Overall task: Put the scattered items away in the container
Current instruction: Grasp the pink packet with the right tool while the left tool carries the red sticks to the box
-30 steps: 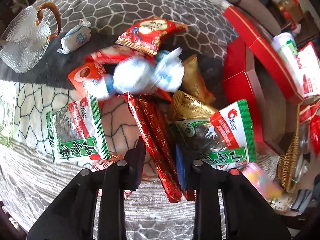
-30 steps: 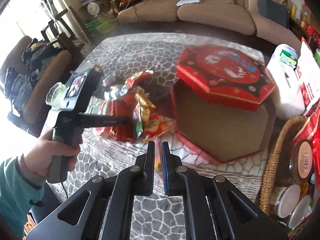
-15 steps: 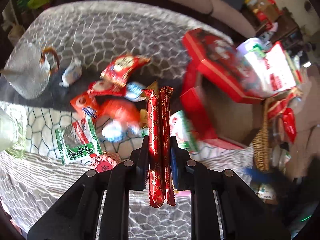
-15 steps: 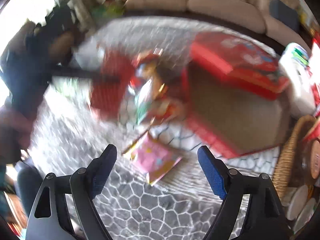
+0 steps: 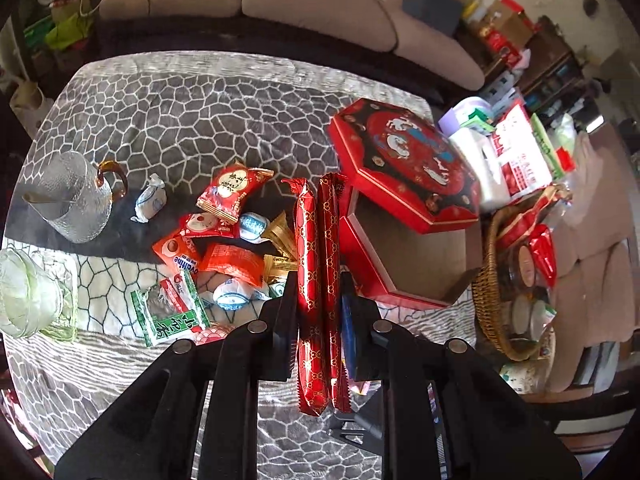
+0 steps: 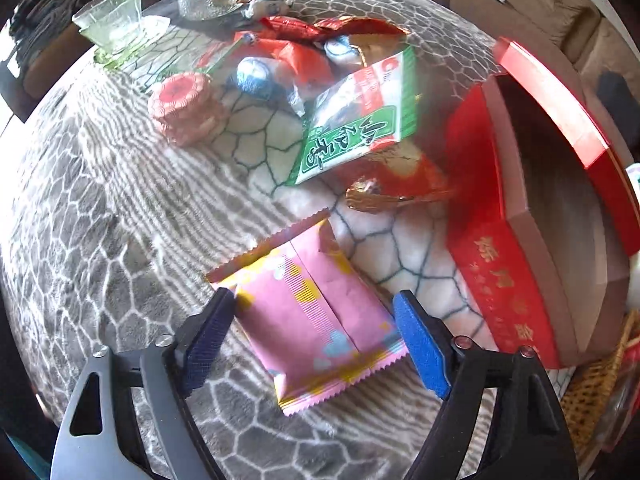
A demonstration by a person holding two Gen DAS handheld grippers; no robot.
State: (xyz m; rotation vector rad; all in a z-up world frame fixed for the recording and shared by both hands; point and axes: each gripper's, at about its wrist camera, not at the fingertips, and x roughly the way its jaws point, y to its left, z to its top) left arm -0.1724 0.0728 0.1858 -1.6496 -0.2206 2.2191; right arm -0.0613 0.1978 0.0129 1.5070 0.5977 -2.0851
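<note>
In the left wrist view, the left gripper is holding two red stick packets, jaws clamped, now lifted beside the open red box. In the right wrist view, the right gripper, jaws closing, is straddling the pink packet near that box; the writing on it is unreadable.

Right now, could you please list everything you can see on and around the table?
Octagonal box: one, red, open, table's right.
Lid: one, red, leaning on the box.
Stick packets: two, red-gold, in left gripper.
Pink packet: one, between right jaws, on cloth.
Snack pile: many, mixed colours, mid-table.
Glass pitcher: one, clear, left.
Green glass cup: one, far left.
Wicker basket: one, brown, right.
Left gripper: shut.
Right gripper: open, closing.
</note>
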